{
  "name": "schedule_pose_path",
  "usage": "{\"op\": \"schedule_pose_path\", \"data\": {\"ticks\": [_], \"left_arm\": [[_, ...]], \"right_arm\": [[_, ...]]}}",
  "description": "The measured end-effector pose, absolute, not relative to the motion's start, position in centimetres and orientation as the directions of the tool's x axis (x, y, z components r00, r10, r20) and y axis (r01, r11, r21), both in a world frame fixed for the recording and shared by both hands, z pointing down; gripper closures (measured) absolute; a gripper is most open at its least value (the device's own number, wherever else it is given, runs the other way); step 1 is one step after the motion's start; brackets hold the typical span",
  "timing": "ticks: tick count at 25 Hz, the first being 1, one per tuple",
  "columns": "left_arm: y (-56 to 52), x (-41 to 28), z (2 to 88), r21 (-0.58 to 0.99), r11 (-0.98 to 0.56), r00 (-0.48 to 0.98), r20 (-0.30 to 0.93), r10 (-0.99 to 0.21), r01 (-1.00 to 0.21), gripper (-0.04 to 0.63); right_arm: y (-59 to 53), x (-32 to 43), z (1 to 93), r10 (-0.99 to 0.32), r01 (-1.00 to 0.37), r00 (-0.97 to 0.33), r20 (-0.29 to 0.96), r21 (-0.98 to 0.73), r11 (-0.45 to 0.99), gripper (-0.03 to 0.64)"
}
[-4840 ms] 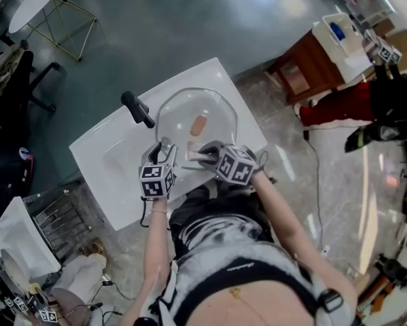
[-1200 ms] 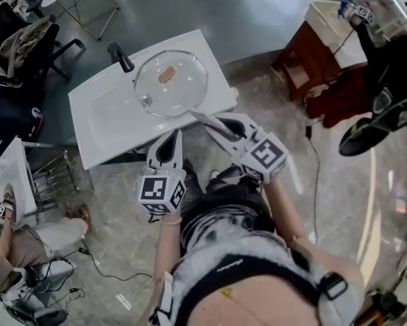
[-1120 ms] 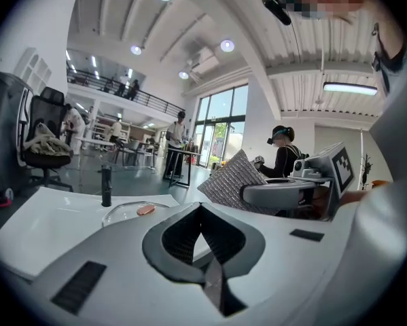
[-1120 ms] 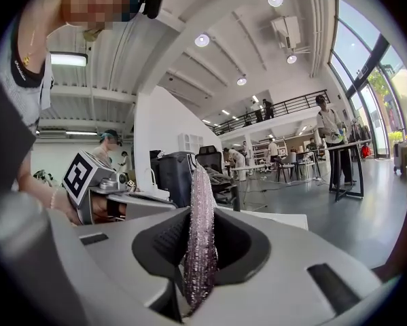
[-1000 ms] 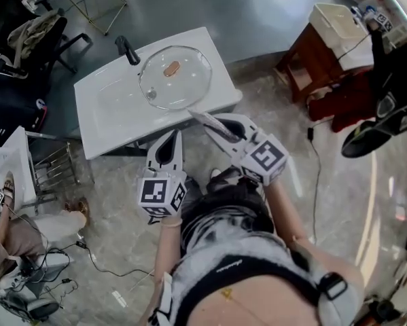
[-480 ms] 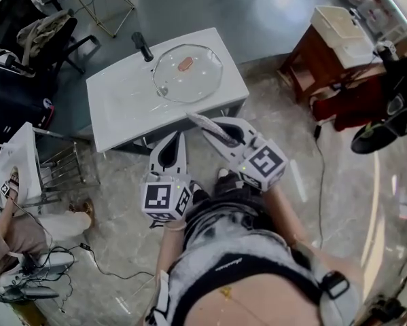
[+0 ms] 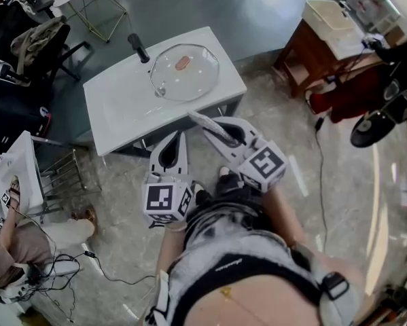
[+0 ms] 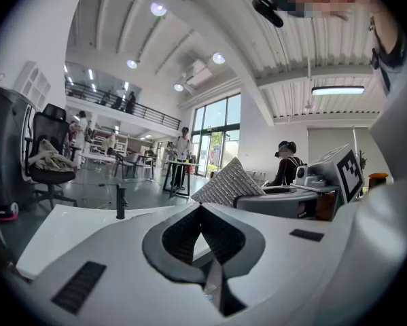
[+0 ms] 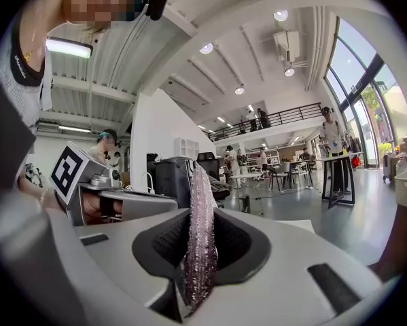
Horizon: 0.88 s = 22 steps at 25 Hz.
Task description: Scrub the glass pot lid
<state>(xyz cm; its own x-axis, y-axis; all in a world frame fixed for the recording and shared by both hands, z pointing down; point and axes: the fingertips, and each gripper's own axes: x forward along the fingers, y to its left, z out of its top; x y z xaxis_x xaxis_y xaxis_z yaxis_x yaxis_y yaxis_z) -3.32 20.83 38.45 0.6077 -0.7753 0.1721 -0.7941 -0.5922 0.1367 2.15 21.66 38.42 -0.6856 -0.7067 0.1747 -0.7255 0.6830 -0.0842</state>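
on the white rectangular sink counter (image 7: pixel 115 107), the round clear glass pot lid (image 7: pixel 189 80) lies flat beside a black tap (image 7: pixel 138 47). nearer the person, well apart from it, the left gripper (image 7: pixel 177 138) is closed and empty; the right gripper (image 7: pixel 215 124) pinches a silvery mesh scouring pad (image 7: pixel 198 119).

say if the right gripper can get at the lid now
Probably not without a step forward: the right gripper, shut on the cloth, hangs short of the lid, which lies further in on the table. Nothing stands between them.
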Motion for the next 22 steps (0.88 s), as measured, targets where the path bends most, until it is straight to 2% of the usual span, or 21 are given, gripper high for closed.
{"op": "schedule_pose_path", "data": {"ticks": [22], "left_arm": [[21.5,-3.2,39.0,0.132,-0.604,0.618,0.187,-0.763,-0.786,0.595]], "right_arm": [[22.6,1.8,38.9,-0.706,-0.727,-0.679,0.202,-0.048,0.685,0.540]]}}
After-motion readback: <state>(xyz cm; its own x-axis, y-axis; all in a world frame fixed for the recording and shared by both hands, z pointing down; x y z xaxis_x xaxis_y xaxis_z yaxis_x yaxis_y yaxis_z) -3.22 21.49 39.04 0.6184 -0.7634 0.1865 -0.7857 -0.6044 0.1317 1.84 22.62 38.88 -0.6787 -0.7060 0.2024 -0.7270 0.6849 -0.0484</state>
